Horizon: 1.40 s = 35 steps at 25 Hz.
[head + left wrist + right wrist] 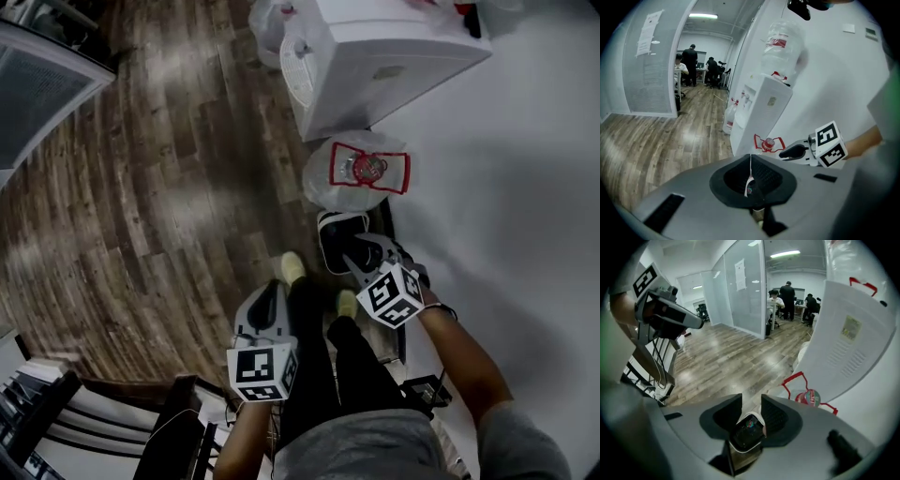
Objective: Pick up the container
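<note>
Down on the brown wood-plank floor point(169, 187), close to the person's feet, sits a black rectangular container with rounded corners and a white rim point(336, 239); it lies just beside a clear plastic water bottle with a red handle point(361, 173). Over the container hangs the right gripper point(364, 255); its jaws stand wide apart with the container showing in the gap between them, and they grip nothing. Off to the side is the left gripper point(270, 298), jaws pressed together, with nothing held that I can make out.

What might go wrong, as I judge it: the rim looks thin and smooth, so jaws closing off-centre could slide off it; a grip on one edge alone could tip the container as it rises; a careless descent could shove it against the bottle or towards a foot.

Counted: one container; two grippers; two water bottles, the second upended point(783, 42) on one white box-shaped water dispenser point(384, 56).
</note>
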Each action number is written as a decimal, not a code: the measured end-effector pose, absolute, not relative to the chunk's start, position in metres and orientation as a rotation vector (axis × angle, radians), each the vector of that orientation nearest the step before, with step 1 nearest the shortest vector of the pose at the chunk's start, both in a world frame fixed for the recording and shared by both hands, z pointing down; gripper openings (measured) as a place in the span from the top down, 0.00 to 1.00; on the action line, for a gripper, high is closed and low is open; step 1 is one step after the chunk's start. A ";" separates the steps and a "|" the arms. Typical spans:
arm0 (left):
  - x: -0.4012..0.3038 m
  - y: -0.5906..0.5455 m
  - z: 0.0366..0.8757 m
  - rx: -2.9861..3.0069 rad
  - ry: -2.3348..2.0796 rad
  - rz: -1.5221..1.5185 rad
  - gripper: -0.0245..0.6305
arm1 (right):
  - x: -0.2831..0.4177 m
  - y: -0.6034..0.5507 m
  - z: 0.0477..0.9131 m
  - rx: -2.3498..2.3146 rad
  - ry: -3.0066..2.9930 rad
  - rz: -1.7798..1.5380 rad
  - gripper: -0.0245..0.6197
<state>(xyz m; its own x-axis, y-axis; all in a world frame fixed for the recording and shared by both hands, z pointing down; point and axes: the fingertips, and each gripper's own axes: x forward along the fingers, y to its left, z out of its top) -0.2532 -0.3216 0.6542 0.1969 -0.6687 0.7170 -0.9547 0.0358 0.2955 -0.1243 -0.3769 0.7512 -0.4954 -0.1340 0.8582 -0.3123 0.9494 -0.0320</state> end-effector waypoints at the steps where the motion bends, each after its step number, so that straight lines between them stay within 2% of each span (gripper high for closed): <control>1: -0.256 -0.322 0.666 1.696 -1.532 0.472 0.94 | -0.126 -0.376 0.768 0.292 -2.076 0.210 0.77; 10: -0.282 -0.322 0.746 1.644 -1.484 0.491 0.94 | -0.130 -0.378 0.916 0.074 -1.881 0.032 0.76; 19: -0.292 -0.293 0.809 1.563 -1.457 0.478 0.94 | -0.129 -0.368 1.027 -0.038 -1.727 -0.049 0.76; 35: -0.297 -0.282 0.842 1.512 -1.422 0.448 0.94 | -0.121 -0.376 1.086 0.040 -1.523 -0.273 0.75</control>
